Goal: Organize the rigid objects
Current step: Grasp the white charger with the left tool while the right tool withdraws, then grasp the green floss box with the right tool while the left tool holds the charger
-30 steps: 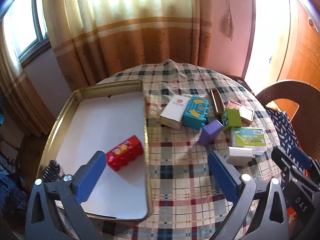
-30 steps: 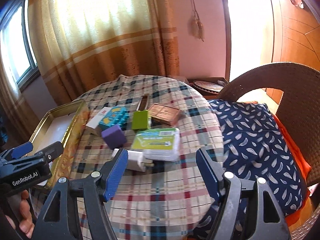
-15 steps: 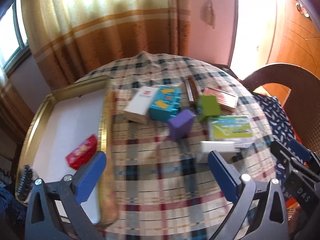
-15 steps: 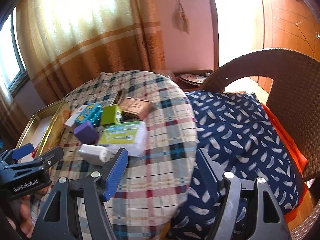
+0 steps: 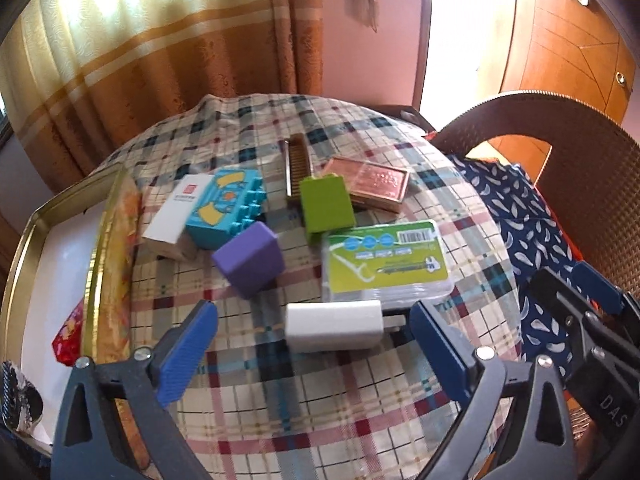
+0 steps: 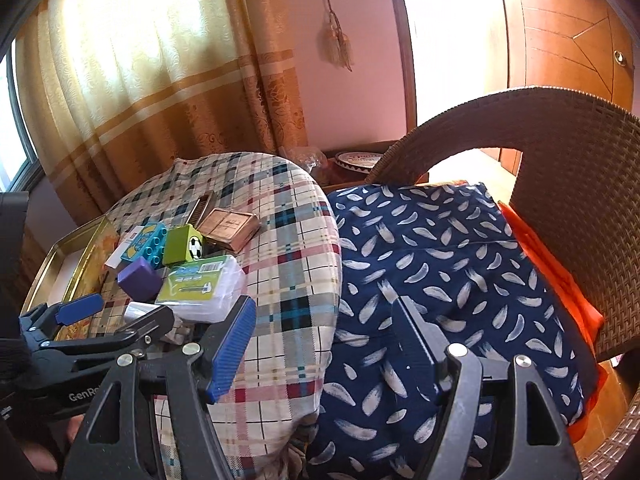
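Observation:
My left gripper (image 5: pixel 314 346) is open, its jaws on either side of a white charger plug (image 5: pixel 334 326) on the plaid table, apart from it. Behind the plug lie a clear box with a green label (image 5: pixel 386 264), a purple cube (image 5: pixel 249 261), a green block (image 5: pixel 326 208), a blue studded block (image 5: pixel 226 210), a white carton (image 5: pixel 176 210), a copper tin (image 5: pixel 378 184) and a brown comb (image 5: pixel 298 168). A gold tray (image 5: pixel 96 240) at left holds a red block (image 5: pixel 68 334). My right gripper (image 6: pixel 324 346) is open and empty, off the table's right edge over a blue cushion (image 6: pixel 440 264).
A wicker chair (image 6: pixel 568 184) stands right of the table, with an orange cloth (image 6: pixel 560 276) under the cushion. Curtains (image 5: pixel 160 48) hang behind the table. The left gripper (image 6: pixel 92 320) shows in the right wrist view, over the plug.
My left gripper swung right from the tray with the red block and closed in on the white plug. My right gripper swung right, off the table toward the chair cushion.

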### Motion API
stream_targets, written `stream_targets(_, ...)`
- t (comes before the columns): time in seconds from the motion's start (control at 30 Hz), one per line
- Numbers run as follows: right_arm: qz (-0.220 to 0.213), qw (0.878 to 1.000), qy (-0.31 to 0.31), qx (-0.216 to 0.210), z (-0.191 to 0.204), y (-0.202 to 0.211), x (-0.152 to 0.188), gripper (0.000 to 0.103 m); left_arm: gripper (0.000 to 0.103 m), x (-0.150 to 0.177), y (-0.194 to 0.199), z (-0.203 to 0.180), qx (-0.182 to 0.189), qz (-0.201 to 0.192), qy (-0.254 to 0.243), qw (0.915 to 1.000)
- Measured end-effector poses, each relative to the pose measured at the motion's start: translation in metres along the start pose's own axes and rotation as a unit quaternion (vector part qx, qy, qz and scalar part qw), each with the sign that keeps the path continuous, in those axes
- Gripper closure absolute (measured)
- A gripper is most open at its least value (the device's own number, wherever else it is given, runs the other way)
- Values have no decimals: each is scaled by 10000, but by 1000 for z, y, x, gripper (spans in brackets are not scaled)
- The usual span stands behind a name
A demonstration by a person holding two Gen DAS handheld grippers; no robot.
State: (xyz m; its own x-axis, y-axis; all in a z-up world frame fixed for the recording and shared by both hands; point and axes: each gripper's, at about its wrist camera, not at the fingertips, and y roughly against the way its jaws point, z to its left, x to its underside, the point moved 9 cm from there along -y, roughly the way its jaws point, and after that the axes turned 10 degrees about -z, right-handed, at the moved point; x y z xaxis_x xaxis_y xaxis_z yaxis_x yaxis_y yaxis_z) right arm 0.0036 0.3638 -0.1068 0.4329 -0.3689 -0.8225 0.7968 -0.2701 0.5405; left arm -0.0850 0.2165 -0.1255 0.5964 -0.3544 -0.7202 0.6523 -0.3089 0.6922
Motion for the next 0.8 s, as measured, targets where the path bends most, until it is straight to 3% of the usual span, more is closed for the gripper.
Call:
stream_targets(0.27,18,10000,-34,-31,-1,-1,2,31,12,17,-31,-1,139,491,273,9983)
stream_targets(0.33,36,10000,-29,-42,0,-2,3,31,19,15,-31,2,103,311,287,9990)
stream_targets(0.43,94,9999,-40,-46,2,-5,5,31,38,12,-29,-2,214,123,182,9995)
stream_targets(0.7,113,9999,-34,-43,4,-5,5,31,40,8,-16,7,401,30,349,9986)
stream_targets(0.8,105,9998,19,-151,13,-5,1,31,40,0,3,16,293,-166,356,9988)
